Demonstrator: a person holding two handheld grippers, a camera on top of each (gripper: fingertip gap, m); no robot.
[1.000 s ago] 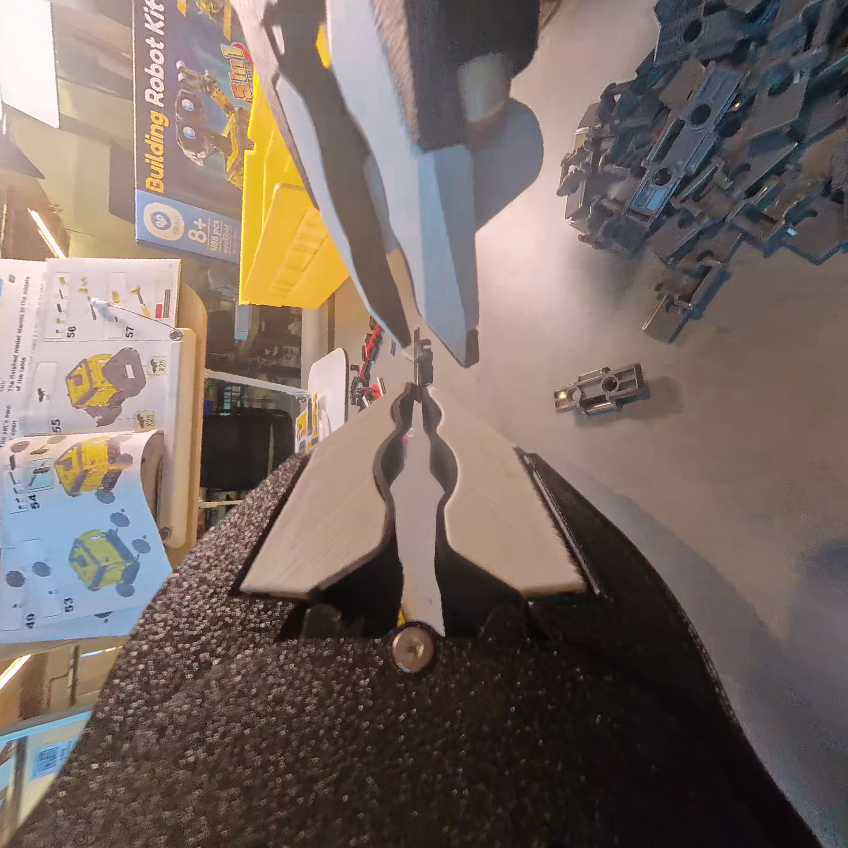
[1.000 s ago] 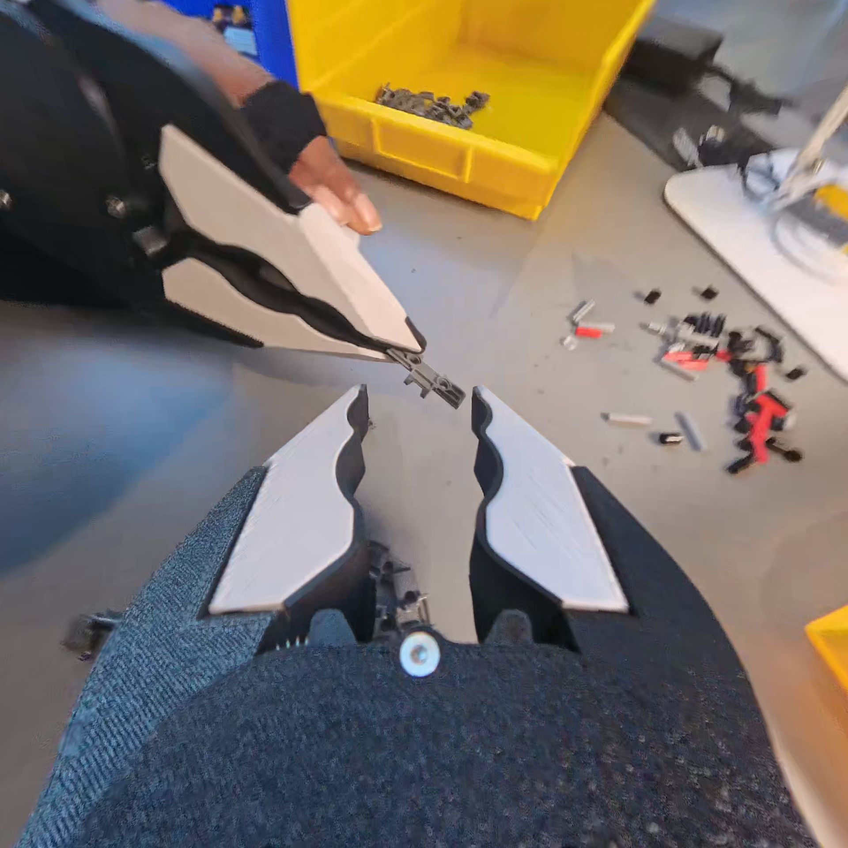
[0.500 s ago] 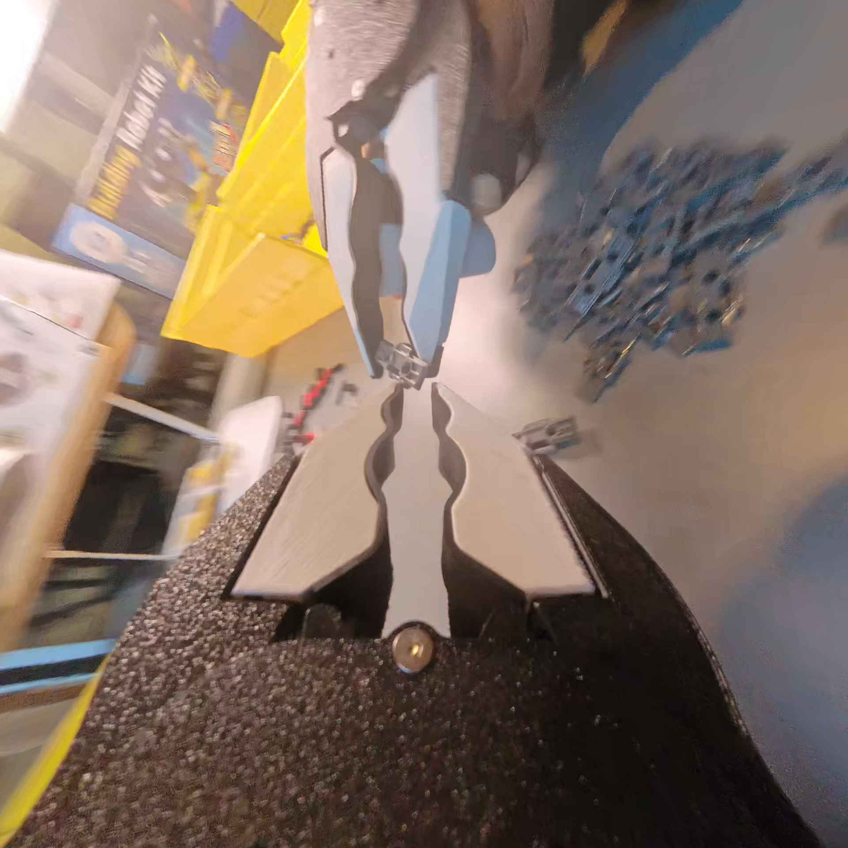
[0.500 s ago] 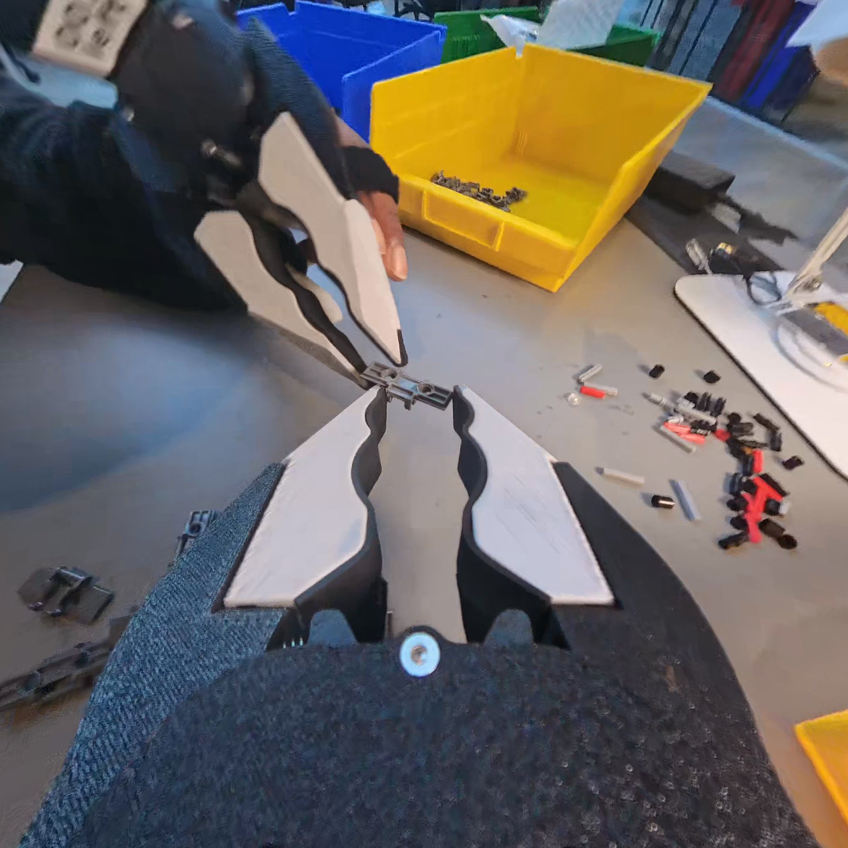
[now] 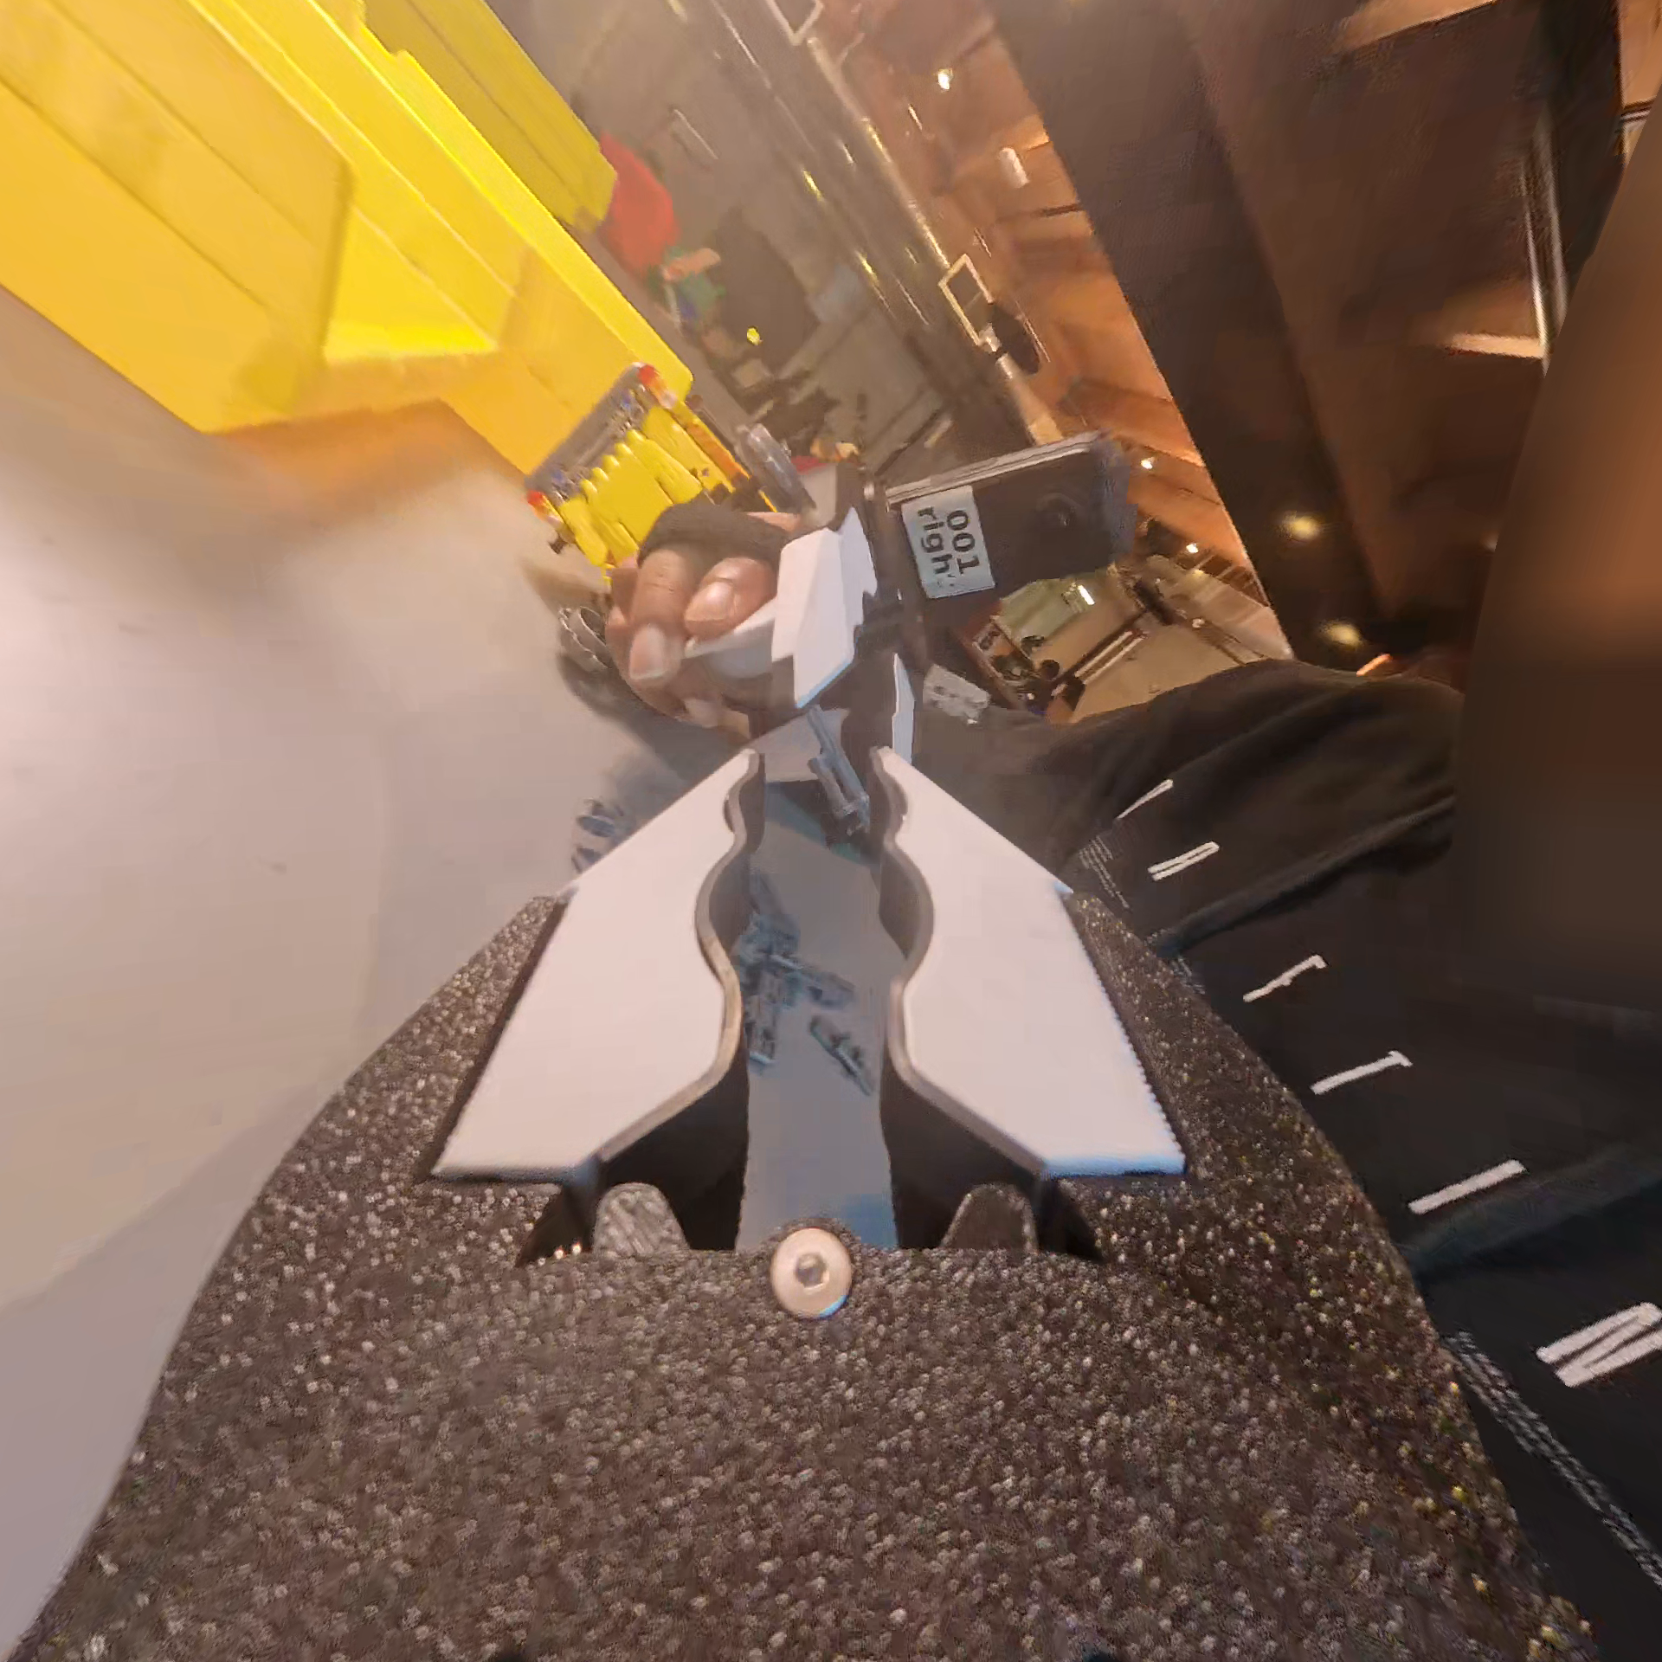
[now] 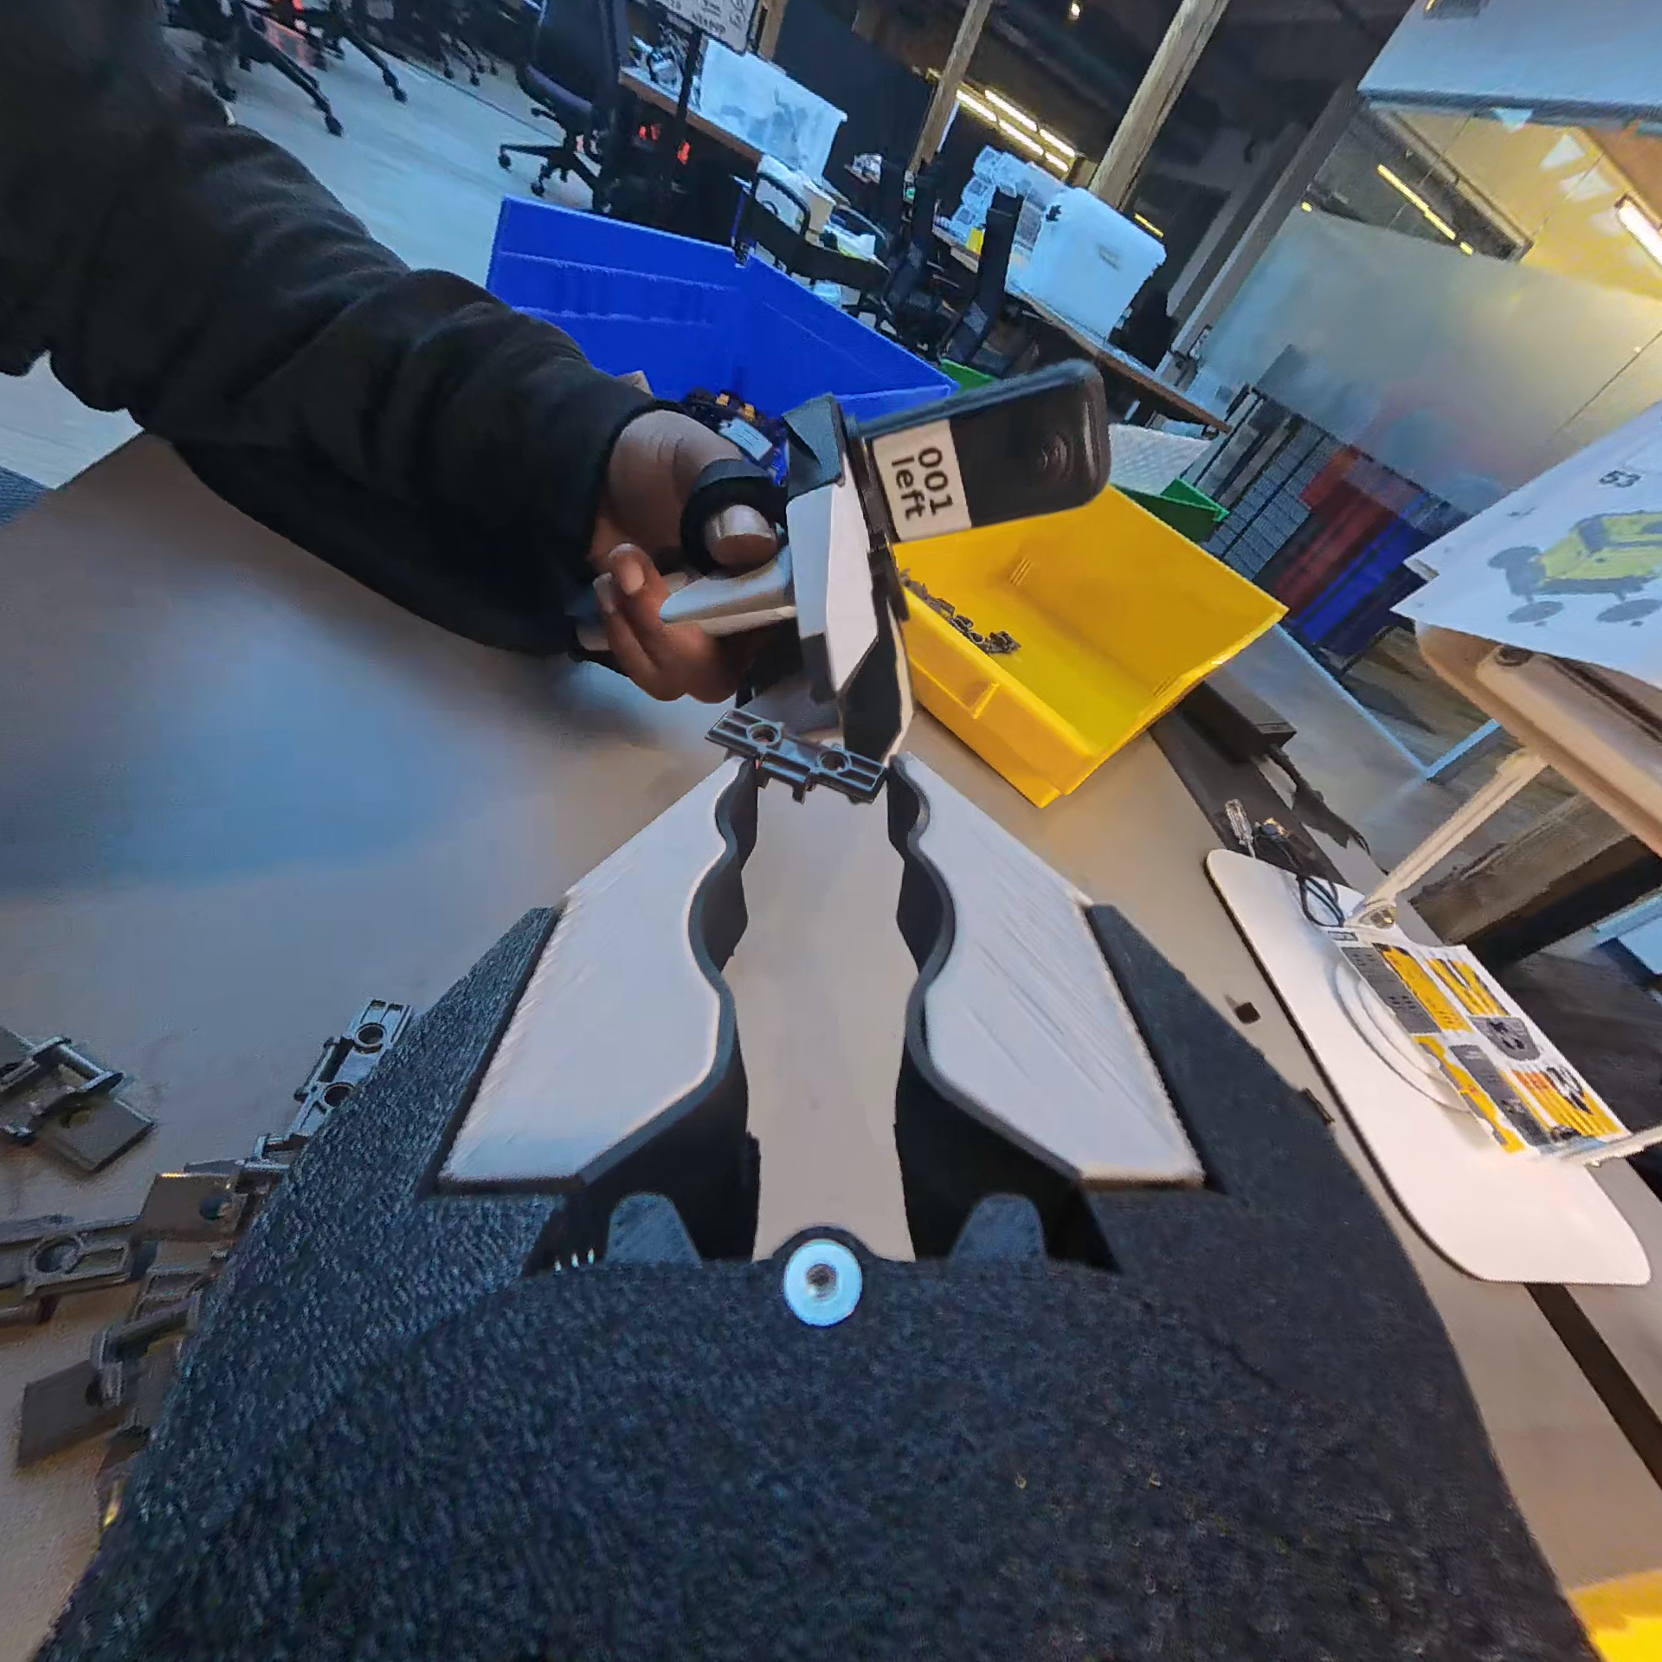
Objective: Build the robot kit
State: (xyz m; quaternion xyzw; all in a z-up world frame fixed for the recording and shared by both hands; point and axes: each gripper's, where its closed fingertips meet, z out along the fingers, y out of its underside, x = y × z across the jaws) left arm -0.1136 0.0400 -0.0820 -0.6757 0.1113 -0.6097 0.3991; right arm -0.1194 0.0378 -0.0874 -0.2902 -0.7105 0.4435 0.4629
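grippers: 2 (left gripper [image 5: 817, 784], right gripper [image 6: 817, 781]) | hands: 2 (one hand [image 6: 670, 558], other hand [image 5: 688, 621]) | grey track link [image 6: 796, 760] held aloft: 1 | yellow bin [image 6: 1079, 629]: 1 | blue bin [image 6: 701, 315]: 1 | white pad [image 6: 1403, 1115]: 1 | loose track links [image 6: 81, 1214]: several, uncountable

Writing in view, not copied out

A white sticker [image 5: 944, 550] with printed characters sits on the right gripper's [image 5: 832, 719] camera; a like sticker [image 6: 922, 486] on the left gripper's [image 6: 868, 751]. White lettering runs down a black sleeve [image 5: 1349, 1034]. A numbered instruction sheet [image 6: 1565, 558] and a yellow leaflet [image 6: 1484, 1061] carry small print
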